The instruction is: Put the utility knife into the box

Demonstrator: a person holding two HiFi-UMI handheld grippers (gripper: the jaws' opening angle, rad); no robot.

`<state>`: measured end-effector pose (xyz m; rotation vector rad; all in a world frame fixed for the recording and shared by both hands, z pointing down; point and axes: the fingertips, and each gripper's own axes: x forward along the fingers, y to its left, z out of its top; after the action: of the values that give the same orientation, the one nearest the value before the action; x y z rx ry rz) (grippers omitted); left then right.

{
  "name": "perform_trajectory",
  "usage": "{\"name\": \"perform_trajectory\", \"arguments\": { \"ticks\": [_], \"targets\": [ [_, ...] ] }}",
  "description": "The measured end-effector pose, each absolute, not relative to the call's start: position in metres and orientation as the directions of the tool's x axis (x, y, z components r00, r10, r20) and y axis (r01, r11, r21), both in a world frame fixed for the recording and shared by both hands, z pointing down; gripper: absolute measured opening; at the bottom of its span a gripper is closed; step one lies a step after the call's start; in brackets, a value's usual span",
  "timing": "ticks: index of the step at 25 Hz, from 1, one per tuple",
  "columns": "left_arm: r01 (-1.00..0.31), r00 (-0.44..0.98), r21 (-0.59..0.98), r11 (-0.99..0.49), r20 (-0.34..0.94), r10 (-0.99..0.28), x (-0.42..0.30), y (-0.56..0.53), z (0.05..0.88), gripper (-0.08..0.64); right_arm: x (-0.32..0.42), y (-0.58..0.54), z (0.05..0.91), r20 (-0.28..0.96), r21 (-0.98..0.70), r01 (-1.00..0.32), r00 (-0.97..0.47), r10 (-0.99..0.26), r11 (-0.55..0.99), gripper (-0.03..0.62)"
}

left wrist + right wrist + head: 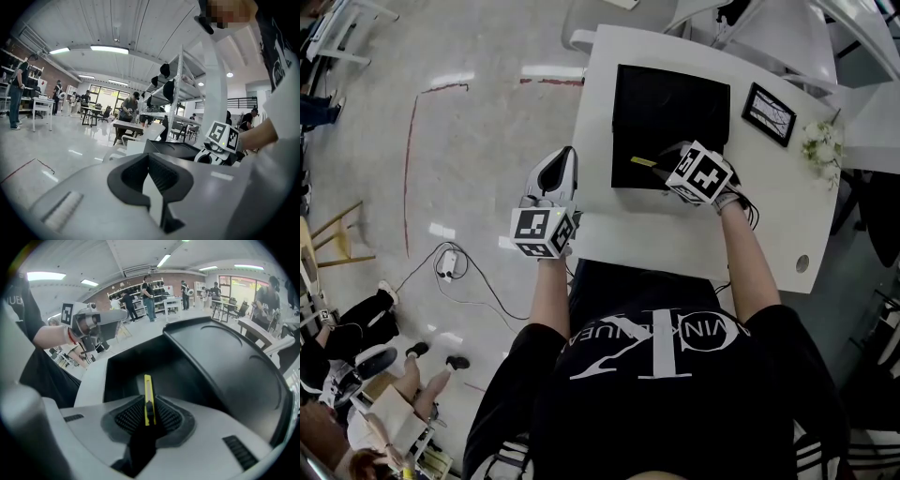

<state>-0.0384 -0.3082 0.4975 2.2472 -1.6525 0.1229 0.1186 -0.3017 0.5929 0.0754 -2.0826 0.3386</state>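
Note:
A black open box (666, 112) lies on the white table (656, 234), its lid (225, 357) folded back behind the tray (136, 366). My right gripper (667, 165) is shut on a yellow utility knife (642, 161). The knife (148, 397) stands edge-on between the pads and points over the near part of the tray. My left gripper (565, 159) hangs at the table's left edge, shut with nothing in it. The left gripper view shows that gripper (149, 161) aimed toward the box (171, 149) and the right gripper (220, 140).
A small framed picture (769, 112) and a bunch of white flowers (820, 145) sit at the table's right end, near a cable hole (800, 263). A cable and plug (445, 267) lie on the floor to the left. People are seated at lower left.

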Motion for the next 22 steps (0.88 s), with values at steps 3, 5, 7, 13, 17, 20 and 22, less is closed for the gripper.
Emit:
{"name": "perform_trajectory", "arguments": {
  "ticks": [3, 5, 7, 13, 17, 20, 22],
  "targets": [
    [-0.938, 0.320, 0.224, -0.264, 0.270, -0.908, -0.038, -0.311, 0.496, 0.011, 0.118, -0.305, 0.587, 0.847, -0.193, -0.210, -0.529, 0.054, 0.958, 0.055],
    [-0.937, 0.325, 0.224, -0.269, 0.266, -0.908, -0.038, -0.312, 0.494, 0.011, 0.119, -0.307, 0.582, 0.839, -0.185, -0.226, -0.543, 0.034, 0.956, 0.055],
    [-0.934, 0.332, 0.222, -0.279, 0.262, -0.906, -0.036, -0.314, 0.492, 0.011, 0.121, -0.308, 0.578, 0.831, -0.178, -0.245, -0.557, 0.012, 0.953, 0.055],
    [-0.926, 0.358, 0.216, -0.309, 0.250, -0.899, -0.028, -0.321, 0.486, 0.011, 0.130, -0.317, 0.555, 0.773, -0.176, -0.321, -0.630, -0.071, 0.931, 0.054],
    [-0.921, 0.375, 0.210, -0.329, 0.240, -0.896, -0.023, -0.325, 0.481, 0.011, 0.141, -0.324, 0.535, 0.716, -0.185, -0.383, -0.684, -0.143, 0.905, 0.044],
    [-0.918, 0.383, 0.202, -0.341, 0.229, -0.895, -0.021, -0.329, 0.476, 0.011, 0.151, -0.333, 0.520, 0.676, -0.172, -0.439, -0.704, -0.218, 0.882, 0.028],
    [-0.916, 0.388, 0.196, -0.349, 0.220, -0.895, -0.019, -0.333, 0.472, 0.011, 0.159, -0.341, 0.510, 0.648, -0.160, -0.483, -0.709, -0.277, 0.861, 0.020]
  ]
}}
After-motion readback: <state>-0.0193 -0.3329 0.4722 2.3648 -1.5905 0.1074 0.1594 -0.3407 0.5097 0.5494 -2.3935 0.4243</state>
